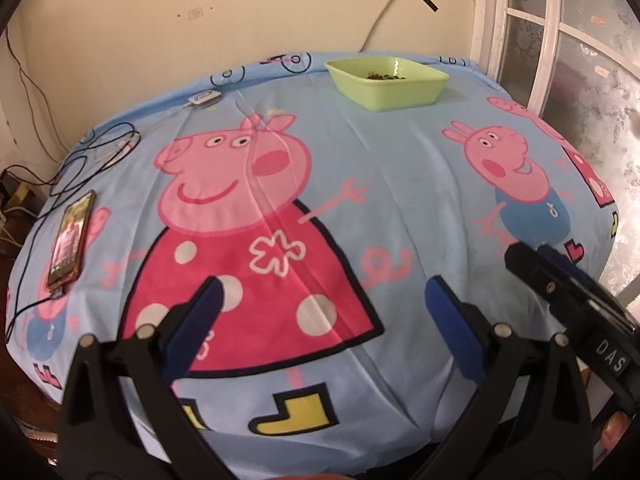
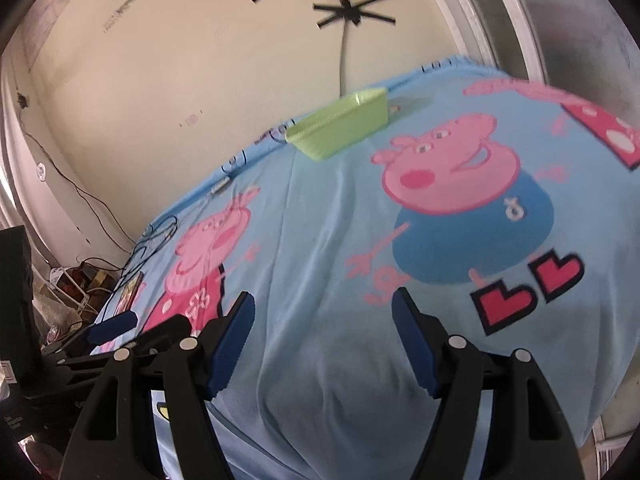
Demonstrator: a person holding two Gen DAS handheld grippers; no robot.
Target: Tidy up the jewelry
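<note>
Both grippers hanging over blue cartoon-print cloth [image 1: 400, 184], nothing between fingers. Left gripper [image 1: 324, 312] standing wide open, empty. Right gripper [image 2: 322, 334] sitting roughly half open, also empty; showing at 4 o'clock in left view. Green tray [image 1: 386, 80] resting at 12 o'clock near far edge, dark small jewelry [image 1: 386, 76] lying inside, pieces too small to identify. Phone [image 1: 72, 240] lying at 9 o'clock, cables [image 1: 100, 148] trailing beside.

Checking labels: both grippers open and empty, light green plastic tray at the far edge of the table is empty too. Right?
Not quite. The light green plastic tray holds a small pile of dark bits, seen in the left wrist view. The left gripper and right gripper are open and empty.
</note>
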